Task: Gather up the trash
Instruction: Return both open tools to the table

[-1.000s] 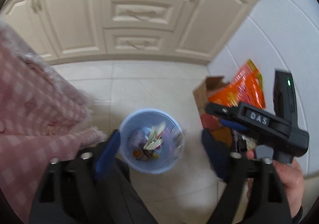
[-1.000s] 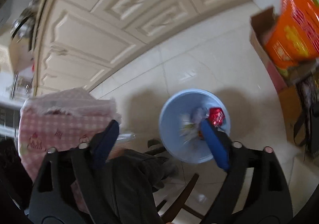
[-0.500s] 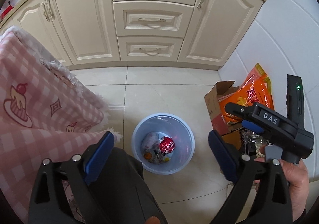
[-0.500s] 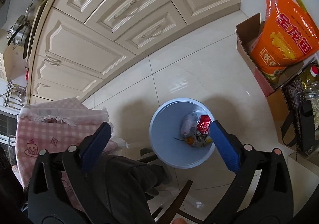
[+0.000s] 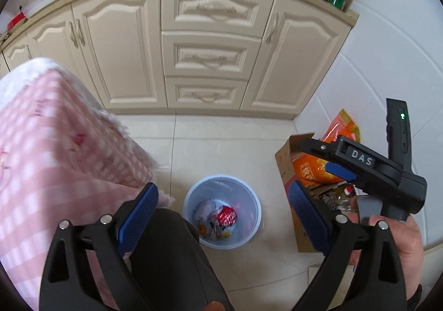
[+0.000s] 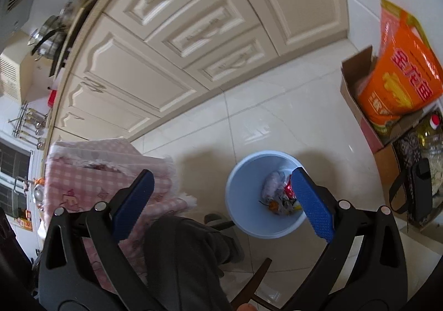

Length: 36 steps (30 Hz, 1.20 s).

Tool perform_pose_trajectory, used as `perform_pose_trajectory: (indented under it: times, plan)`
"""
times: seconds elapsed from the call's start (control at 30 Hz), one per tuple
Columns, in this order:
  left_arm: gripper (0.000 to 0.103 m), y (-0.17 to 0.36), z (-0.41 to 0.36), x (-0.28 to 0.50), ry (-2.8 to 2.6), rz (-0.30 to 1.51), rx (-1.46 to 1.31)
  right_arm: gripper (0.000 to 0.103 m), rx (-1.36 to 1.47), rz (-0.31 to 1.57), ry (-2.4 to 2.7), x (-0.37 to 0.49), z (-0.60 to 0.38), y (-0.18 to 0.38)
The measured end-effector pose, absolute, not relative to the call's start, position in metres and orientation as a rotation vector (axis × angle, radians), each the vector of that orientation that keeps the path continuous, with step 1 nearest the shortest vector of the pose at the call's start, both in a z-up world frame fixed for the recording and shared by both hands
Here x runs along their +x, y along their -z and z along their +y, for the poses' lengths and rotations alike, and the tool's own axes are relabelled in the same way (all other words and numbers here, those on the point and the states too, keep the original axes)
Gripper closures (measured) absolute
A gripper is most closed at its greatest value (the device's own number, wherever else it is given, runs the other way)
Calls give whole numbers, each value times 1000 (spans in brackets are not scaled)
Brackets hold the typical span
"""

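Light blue trash bin [image 5: 222,211] on the floor tiles [image 5: 232,145], holding a red can [image 5: 227,218] and crumpled wrappers; left gripper [image 5: 221,211] and right gripper [image 6: 221,194] above the bin, both released and empty; cardboard box [image 5: 288,161] right of the bin

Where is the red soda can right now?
In the left wrist view the red soda can lies inside the blue trash bin on the floor tiles, beside crumpled wrappers, with the cardboard box to the bin's right.
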<state>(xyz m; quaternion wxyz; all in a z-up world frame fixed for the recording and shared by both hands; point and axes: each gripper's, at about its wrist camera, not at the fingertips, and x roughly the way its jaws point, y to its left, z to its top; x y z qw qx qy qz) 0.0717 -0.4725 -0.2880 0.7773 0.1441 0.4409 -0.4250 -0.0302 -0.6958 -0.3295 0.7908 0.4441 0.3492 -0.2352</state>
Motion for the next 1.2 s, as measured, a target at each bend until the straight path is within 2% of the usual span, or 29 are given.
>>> perform_pose_trajectory:
  times: [0.37, 0.73, 1.2]
  plan:
    - [10, 215, -393, 81, 873, 785, 236, 6, 792, 630, 393, 7, -640, 235]
    - [10, 166, -299, 101, 763, 660, 156, 6, 575, 449, 253, 41, -554, 148]
    - [10, 131, -174, 121, 536, 541, 86, 6, 375, 508, 18, 104, -431, 108]
